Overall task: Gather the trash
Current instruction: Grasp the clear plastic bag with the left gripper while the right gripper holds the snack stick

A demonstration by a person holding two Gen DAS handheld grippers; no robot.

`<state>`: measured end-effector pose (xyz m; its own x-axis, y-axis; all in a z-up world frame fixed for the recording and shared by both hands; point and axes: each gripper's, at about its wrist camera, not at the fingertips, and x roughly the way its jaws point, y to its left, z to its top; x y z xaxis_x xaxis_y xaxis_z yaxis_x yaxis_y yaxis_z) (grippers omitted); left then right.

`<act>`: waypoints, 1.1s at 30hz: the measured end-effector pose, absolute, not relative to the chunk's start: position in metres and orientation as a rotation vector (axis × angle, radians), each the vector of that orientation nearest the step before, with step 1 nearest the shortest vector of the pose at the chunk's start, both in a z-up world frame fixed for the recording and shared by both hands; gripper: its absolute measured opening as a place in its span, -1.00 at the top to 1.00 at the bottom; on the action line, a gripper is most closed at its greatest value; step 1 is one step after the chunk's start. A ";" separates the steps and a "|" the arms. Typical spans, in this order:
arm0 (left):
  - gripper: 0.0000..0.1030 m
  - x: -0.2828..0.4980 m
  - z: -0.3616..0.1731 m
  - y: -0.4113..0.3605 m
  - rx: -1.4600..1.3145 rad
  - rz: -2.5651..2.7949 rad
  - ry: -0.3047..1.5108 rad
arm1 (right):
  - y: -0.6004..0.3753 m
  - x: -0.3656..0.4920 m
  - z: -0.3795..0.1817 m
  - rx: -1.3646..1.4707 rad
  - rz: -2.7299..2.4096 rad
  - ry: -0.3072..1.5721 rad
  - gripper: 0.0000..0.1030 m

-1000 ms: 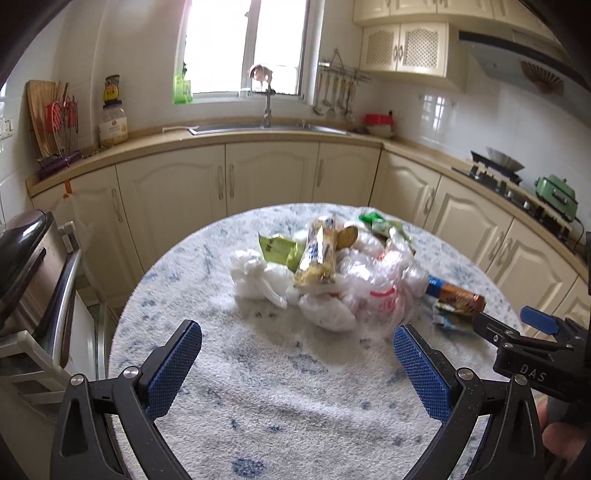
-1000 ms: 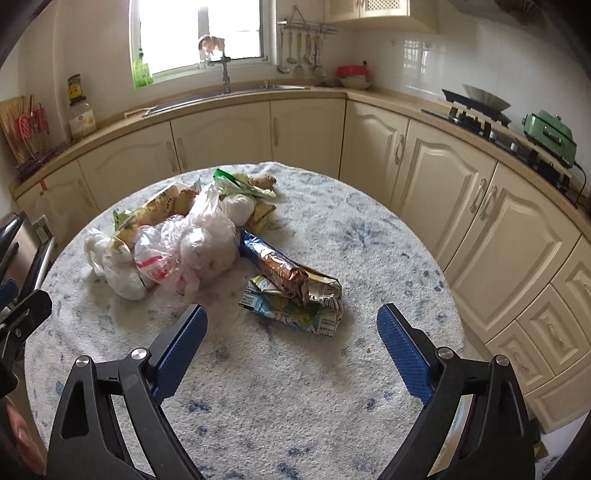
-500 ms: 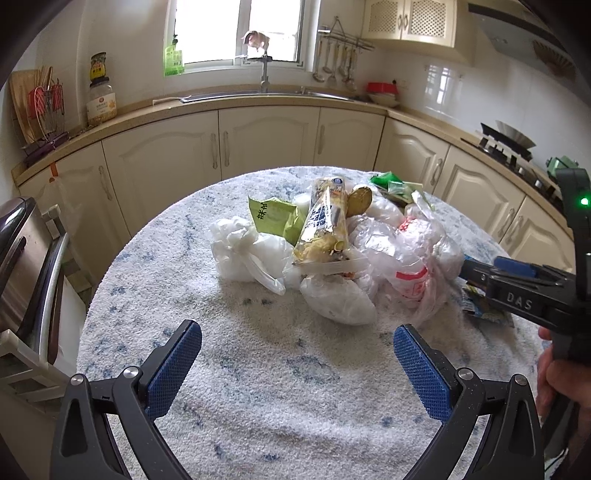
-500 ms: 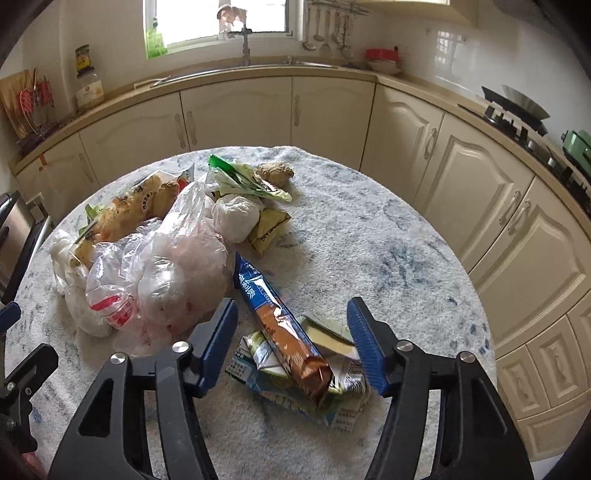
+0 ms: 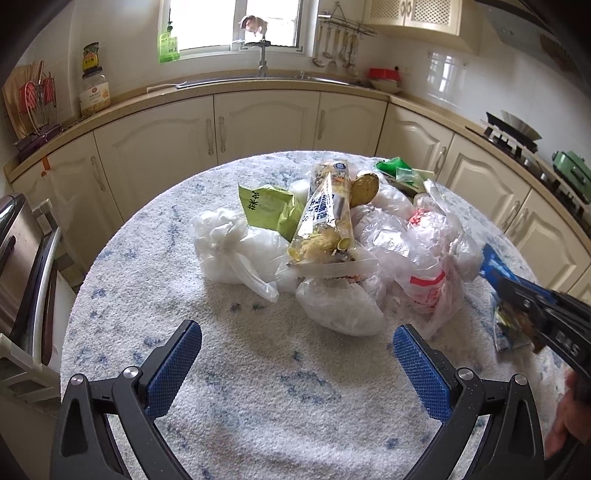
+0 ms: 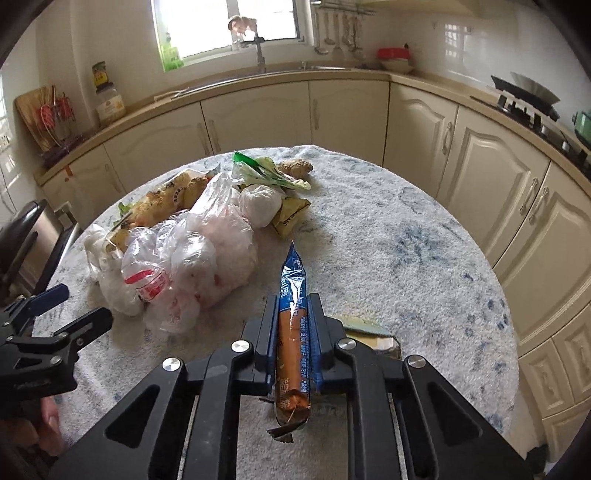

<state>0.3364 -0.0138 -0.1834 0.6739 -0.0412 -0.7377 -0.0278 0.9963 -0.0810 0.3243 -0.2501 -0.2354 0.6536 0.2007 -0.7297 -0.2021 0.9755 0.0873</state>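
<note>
Right tool (image 6: 293,332) clamped mid-length on light, crinkly biscuit wrapper (image 6: 291,295); slippery film, grip firmly. Left tool (image 5: 295,354) wide, empty, bags ahead.

Bright daylight comes in through the white-framed window (image 5: 236,26) over the sink, and its glass is so bright it looks plain white. The round table with the fuzzy white-and-blue cloth (image 5: 258,387) is softly lit, with only faint shadows. Both pictures bend at the edges, their corners are black, and everything looks fairly sharp.
</note>
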 end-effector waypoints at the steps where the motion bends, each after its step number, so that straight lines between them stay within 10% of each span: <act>1: -0.99 0.339 -0.185 -0.015 -0.087 -0.008 0.838 | -0.252 0.320 -0.234 0.007 0.229 0.822 0.73; 12: -0.94 0.383 -0.202 -0.011 -0.166 -0.008 0.896 | -0.263 0.291 -0.230 0.078 0.249 0.805 0.73; 17: 0.09 0.379 -0.200 0.000 -0.216 -0.107 0.874 | -0.263 0.284 -0.227 0.082 0.262 0.799 0.73; 25: 0.46 0.364 -0.202 0.024 -0.267 -0.191 0.863 | -0.260 0.273 -0.228 0.099 0.267 0.801 0.73; 30: 0.19 0.350 -0.201 0.021 -0.185 -0.183 0.866 | -0.261 0.270 -0.229 0.103 0.263 0.800 0.73; 32: -0.66 0.349 -0.196 0.014 -0.153 -0.140 0.878 | -0.261 0.270 -0.229 0.107 0.260 0.801 0.73; 33: -0.74 0.347 -0.194 0.014 -0.153 -0.139 0.880 | -0.262 0.270 -0.228 0.108 0.259 0.800 0.73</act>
<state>0.3467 0.0139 -0.1937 0.6295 -0.1838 -0.7550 0.0577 0.9800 -0.1905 0.2696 -0.2616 -0.2284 0.6669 0.2699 -0.6945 -0.1883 0.9629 0.1934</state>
